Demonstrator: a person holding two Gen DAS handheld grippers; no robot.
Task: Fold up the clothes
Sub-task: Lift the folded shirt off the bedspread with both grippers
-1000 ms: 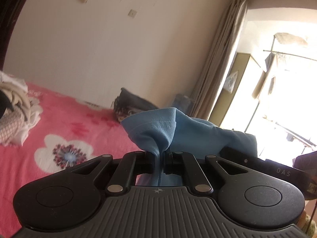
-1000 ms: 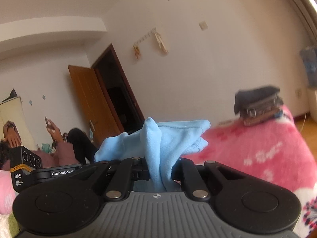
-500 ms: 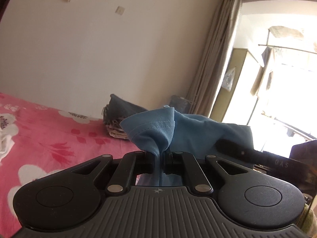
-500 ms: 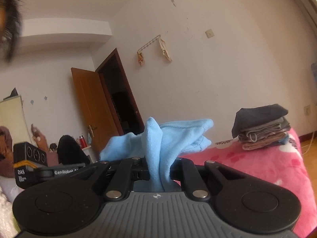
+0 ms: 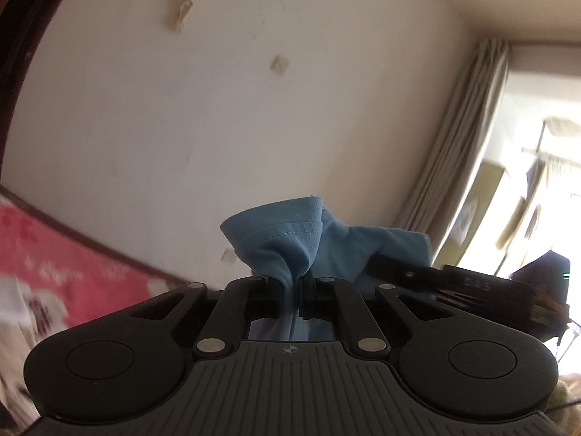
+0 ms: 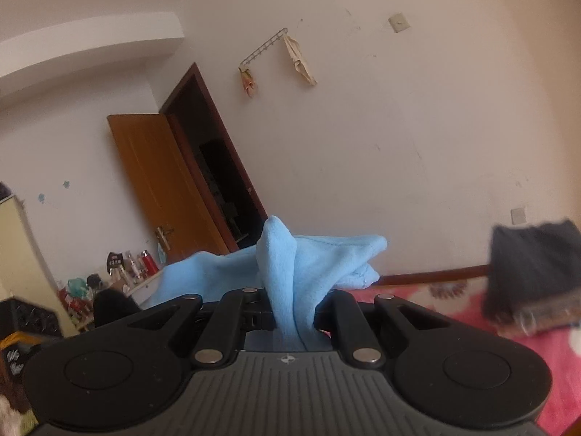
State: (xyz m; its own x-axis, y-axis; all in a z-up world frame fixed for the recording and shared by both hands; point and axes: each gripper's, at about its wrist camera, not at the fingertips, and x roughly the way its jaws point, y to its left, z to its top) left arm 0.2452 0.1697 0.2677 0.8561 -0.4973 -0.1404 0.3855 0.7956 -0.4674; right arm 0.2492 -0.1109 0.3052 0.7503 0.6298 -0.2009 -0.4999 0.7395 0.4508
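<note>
Holding one blue garment (image 5: 290, 239) up between both grippers, w/ the fold itself not yet started as far as the pics show. Left gripper (image 5: 290, 299) is clenched on a bunched bit of the cloth; right gripper (image 6: 290, 309) likewise clamped on another bunch of it. The right gripper also shows at the right edge of the left view, just beside the cloth, so the two grips sit near each other, the fabric running between them.

Progress, my read: early for this piece. It's picked up and aloft, not spread, not creased, not laid on the bed (image 6: 454, 312). Left to do: stretch it flat, lay it down, fold over, then add to a pile. A stack of folded dark clothes (image 6: 533, 269) sits on the bed at right in the right view, so some items look already done. Pale clothes at lower left of left view are too blurred to tell if folded or waiting.

Garment look: light blue, soft, slightly fuzzy, w/ a stitched hem showing in the left view. Puckered tight where the pads pinch, flaring above into loose peaks. The rest hangs below the grippers, out of sight, so can't tell what kind of garment it is.
</note>
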